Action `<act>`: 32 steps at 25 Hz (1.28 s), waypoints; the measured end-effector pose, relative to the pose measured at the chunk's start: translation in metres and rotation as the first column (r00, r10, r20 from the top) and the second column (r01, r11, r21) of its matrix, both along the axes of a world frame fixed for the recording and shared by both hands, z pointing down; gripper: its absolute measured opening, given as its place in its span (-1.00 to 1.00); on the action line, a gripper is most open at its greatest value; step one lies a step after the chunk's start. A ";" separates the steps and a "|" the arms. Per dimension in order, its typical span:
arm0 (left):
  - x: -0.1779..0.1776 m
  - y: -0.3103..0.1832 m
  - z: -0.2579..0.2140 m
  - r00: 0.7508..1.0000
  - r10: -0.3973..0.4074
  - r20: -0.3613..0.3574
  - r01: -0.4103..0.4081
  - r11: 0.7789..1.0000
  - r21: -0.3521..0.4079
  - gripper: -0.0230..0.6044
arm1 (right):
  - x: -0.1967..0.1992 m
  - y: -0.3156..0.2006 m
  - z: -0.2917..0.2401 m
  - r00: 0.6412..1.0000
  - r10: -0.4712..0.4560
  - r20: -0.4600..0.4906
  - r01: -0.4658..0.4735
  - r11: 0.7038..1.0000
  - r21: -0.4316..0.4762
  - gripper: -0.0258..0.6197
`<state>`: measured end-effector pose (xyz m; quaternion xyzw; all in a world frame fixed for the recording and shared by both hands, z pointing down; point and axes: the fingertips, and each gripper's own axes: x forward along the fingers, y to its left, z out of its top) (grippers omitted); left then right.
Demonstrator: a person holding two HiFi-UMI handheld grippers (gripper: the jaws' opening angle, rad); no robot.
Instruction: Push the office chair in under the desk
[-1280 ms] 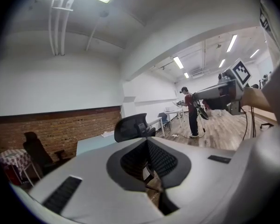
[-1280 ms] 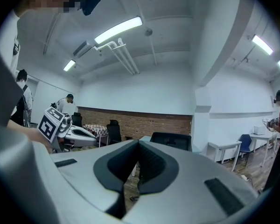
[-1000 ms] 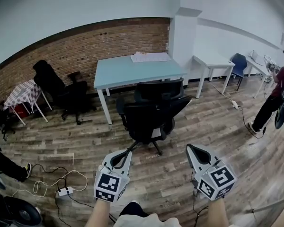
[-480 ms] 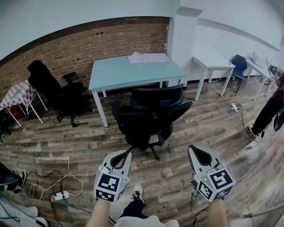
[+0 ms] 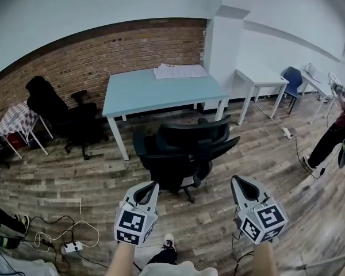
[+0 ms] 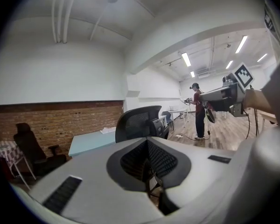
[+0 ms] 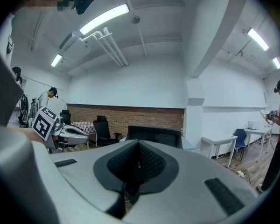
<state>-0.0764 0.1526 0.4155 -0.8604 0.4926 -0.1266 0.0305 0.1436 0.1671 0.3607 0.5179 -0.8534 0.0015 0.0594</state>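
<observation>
A: How are the two tools held?

B: The left gripper and the right gripper are held side by side low in the head view. Both are pointed toward the office chair.

A: And the jaws?

B: In each gripper view the jaws are seen pressed together. Nothing is clamped between them, so both tools are carried empty.

A: Where is the chair placed?

B: It is stood on the wooden floor in front of the desk, with its backrest turned toward the grippers. It is not tucked in: the seat is seen outside the desk's near edge, toward the right-hand legs.

A: Is the chair touched?

B: No contact is shown. Both tips are seen short of the backrest, and the chair is framed just beyond the closed jaws in both gripper views.

A: What else is found on the desk?

B: A sheaf of papers is laid at its far edge, close to the brick wall.

A: And around it?

B: A second black chair is parked to the left by the bricks. A white table is set to the right, with a blue chair behind it. A person is seen standing at the far right, well apart from the desk. A power strip with loose cables is left on the floor at lower left.
</observation>
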 end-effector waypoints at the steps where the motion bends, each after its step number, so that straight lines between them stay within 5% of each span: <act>1: -0.001 -0.010 0.000 1.000 -0.001 -0.001 0.001 1.000 -0.002 -0.90 | 0.000 -0.009 -0.001 1.000 0.004 0.002 -0.004 1.000 0.003 -0.88; 15: -0.018 -0.121 0.000 0.999 -0.015 -0.028 0.015 1.000 -0.018 -0.78 | 0.010 -0.111 0.003 0.994 0.103 0.033 -0.101 0.994 -0.052 -0.77; 24: -0.023 -0.174 0.007 1.000 0.021 -0.019 -0.021 0.999 -0.032 -0.29 | 0.023 -0.165 0.019 0.986 0.169 0.004 -0.168 0.982 -0.089 -0.42; 32: -0.022 -0.204 0.009 0.996 0.086 -0.033 -0.087 0.995 -0.049 0.02 | 0.041 -0.200 0.030 0.966 0.257 -0.044 -0.260 0.958 -0.124 -0.34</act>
